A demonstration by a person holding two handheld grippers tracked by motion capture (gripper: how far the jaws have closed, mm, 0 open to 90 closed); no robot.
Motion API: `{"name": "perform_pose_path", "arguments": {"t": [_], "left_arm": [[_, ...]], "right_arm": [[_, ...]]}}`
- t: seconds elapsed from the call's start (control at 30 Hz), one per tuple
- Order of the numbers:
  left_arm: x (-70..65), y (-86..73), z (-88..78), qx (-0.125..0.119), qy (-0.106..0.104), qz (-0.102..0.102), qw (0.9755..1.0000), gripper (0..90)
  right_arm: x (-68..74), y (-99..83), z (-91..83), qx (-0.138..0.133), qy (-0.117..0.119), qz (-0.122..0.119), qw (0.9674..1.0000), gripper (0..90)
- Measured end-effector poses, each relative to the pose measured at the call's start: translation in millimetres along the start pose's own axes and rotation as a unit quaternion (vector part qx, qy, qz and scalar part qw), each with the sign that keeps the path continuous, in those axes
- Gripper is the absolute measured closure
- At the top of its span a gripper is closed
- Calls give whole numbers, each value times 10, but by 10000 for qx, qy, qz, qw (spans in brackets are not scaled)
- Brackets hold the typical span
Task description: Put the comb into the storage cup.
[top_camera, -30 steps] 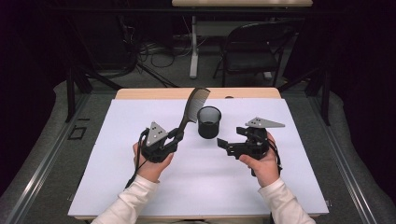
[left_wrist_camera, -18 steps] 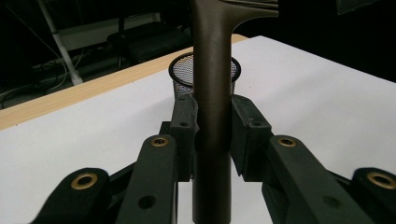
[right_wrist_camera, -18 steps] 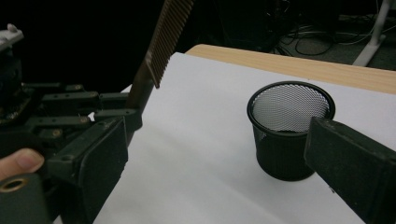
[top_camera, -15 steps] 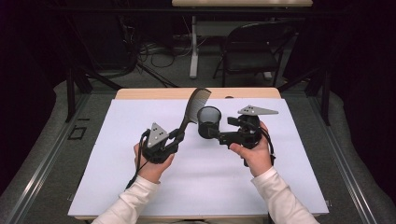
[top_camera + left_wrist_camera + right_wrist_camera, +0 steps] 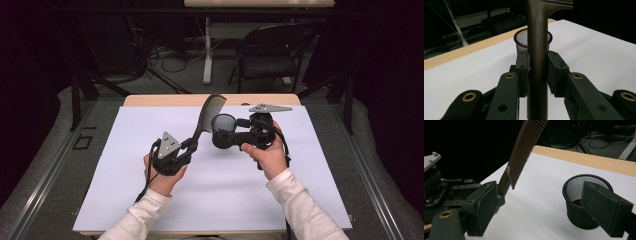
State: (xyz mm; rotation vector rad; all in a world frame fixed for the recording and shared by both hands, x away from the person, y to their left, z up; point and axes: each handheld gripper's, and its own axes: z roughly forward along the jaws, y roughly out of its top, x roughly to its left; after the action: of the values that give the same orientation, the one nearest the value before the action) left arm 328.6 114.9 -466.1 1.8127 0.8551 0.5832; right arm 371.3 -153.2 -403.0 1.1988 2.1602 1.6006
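My left gripper [image 5: 190, 145] is shut on the handle of a dark comb [image 5: 207, 115], which slants up and away with its teeth high over the table. In the left gripper view the pads [image 5: 522, 66] clamp the comb handle [image 5: 537, 50] from both sides. A black mesh cup [image 5: 223, 126] stands upright just right of the comb. My right gripper [image 5: 235, 136] reaches at it from the right, and its jaws have just been closing. In the right gripper view my right gripper [image 5: 544, 205] still stands wide, with the cup [image 5: 579, 202] just ahead and no pad pressing on it.
A white sheet [image 5: 250, 200] covers the table, with a wooden strip [image 5: 165, 100] along the far edge. Beyond the table stand a black chair [image 5: 270, 50] and a desk leg with cables on the floor.
The right hand has carried its gripper up and left, from beside the cup to right at it. The left gripper and the comb have stayed put.
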Motion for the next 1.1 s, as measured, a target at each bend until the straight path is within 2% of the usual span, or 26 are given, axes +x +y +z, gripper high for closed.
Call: {"name": "perform_pose_path", "arguments": {"t": [0.13,0.37,0.67,1.0,1.1], "left_arm": [[-1,-3,2,-7,-7,-5,10000,725],[0,-6,3,-6,-11,-7,10000,724],[0,-4,-4,-18,-11,-18,10000,724],[-3,-8,-3,-23,-26,-15,10000,724],[-6,-9,0,-21,-36,-17,10000,724]], "right_arm": [[-10,34,23,7,27,-24,10000,142],[-45,71,68,171,-8,52,9998,151],[-87,124,135,303,160,319,9989,218],[-81,137,213,292,228,395,9985,299],[-73,144,231,291,289,352,9985,324]]}}
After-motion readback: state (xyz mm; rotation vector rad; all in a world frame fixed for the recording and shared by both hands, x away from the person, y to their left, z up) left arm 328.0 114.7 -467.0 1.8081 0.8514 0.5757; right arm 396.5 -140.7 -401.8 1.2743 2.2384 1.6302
